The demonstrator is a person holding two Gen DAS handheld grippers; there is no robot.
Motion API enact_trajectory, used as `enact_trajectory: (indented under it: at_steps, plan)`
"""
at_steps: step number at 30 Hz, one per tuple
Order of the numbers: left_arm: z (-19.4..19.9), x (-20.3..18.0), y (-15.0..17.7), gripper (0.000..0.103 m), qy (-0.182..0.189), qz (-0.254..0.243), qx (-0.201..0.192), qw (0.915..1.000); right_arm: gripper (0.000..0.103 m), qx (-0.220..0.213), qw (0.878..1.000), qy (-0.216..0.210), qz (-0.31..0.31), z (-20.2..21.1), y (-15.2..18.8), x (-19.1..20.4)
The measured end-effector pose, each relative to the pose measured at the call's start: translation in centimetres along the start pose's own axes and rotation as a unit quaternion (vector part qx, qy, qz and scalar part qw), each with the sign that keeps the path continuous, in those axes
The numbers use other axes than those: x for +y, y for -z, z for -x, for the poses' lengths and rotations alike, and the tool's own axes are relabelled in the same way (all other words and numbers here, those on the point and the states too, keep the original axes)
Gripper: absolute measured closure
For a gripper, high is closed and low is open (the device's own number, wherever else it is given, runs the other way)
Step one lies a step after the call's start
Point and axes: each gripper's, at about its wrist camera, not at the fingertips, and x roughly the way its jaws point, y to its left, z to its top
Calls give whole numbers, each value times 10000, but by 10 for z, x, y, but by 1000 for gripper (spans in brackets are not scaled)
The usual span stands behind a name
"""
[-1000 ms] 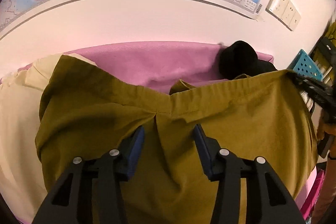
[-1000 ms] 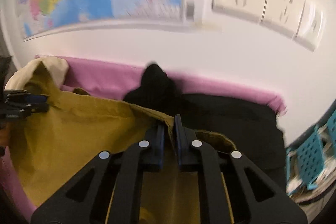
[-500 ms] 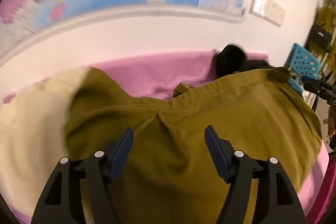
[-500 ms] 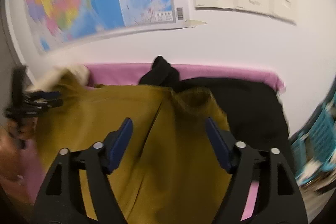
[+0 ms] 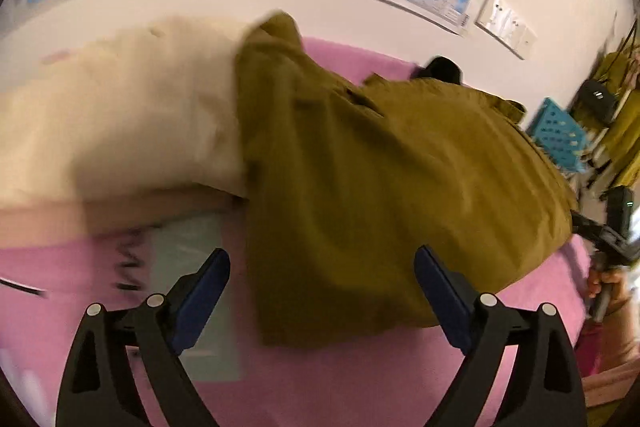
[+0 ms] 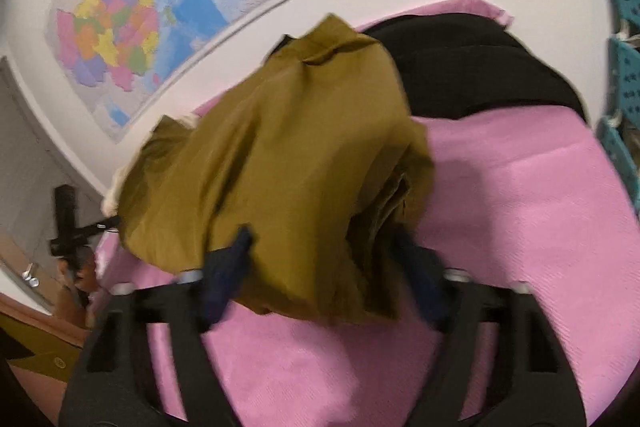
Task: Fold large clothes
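The olive-green garment [image 5: 392, 195] lies in a loose heap on the pink desk [image 5: 320, 379], right ahead of both sets of fingers. The left gripper [image 5: 322, 291] has just been opening; its fingers stand wide and hold nothing. The right gripper [image 6: 324, 267] has just been closing around the cloth's near edge, but blur hides any pinch. A bad grab could bunch the cloth.

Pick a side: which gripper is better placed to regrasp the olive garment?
Right. The right gripper already has the olive garment between its open fingers; the left gripper stands wide at its near edge.
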Motion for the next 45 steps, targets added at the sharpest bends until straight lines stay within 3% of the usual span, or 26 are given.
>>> enact_trajectory:
  at_steps: [1,2,3,4,6,9,12,15,17,18,21,25,26,28,29,30,32,34,37,40,43,45]
  plan:
    - [-7,-2,0,26,159,49,35,9999,55,-28,10000,-63,61,1,-1,3]
    - [-14,-7,0,34,124,72,45,9999,69,-52,9999,-96,80,4,-4,6]
    - [-17,-10,-1,54,-7,66,50,10000,82,-90,9999,-102,76,10,-5,6]
    - [-18,-12,-2,64,-82,64,91,9999,83,-186,9997,-143,60,20,-10,8]
    - [-6,-2,-6,82,216,418,92,9988,89,-417,9989,-151,165,40,-21,16]
    - [23,11,-7,87,975,871,63,9914,90,-927,9941,-221,514,82,-39,42]
    - [36,3,1,87,1156,861,207,9893,90,-1135,9909,-242,679,109,-41,46]
    - [22,-1,20,84,915,796,564,9910,88,-527,9979,-18,372,87,-19,22]
    - [7,-5,28,77,644,674,756,9928,86,54,9993,356,130,61,-1,2]
    - [6,-8,30,73,580,582,711,9941,82,121,9993,334,-83,57,6,-8]
    - [11,-15,27,51,103,370,554,9977,63,-98,9988,222,-421,65,11,-20]
    - [18,-19,26,46,15,276,420,9987,55,-484,9984,170,-243,87,10,-11]
    - [20,-22,27,45,42,203,381,9991,55,-509,9983,141,-262,90,14,-14]
    - [17,-29,28,44,69,70,402,9991,75,-412,9982,252,-342,83,15,-21]
    - [12,-31,25,44,59,36,449,9990,97,-351,9983,207,-408,79,17,-25]
    - [6,-31,23,45,1,2,510,9987,101,-364,9979,240,-487,76,18,-32]
    - [-2,-31,24,47,-43,8,557,9984,101,-332,9960,631,-538,73,19,-42]
    - [-2,-30,24,44,-107,43,522,9986,100,-328,9951,466,-812,73,21,-47]
    - [6,-31,25,44,-255,-45,448,9987,88,-472,9925,1006,-513,80,15,-32]
    - [18,-38,24,41,-275,-182,252,9991,79,-855,9881,1263,-219,94,8,-7]
    - [27,-47,19,38,-317,-321,59,9990,72,-1065,9867,1197,273,94,-2,23]
    - [28,-57,16,34,-297,-535,-21,9981,70,-973,9884,963,652,80,-9,42]
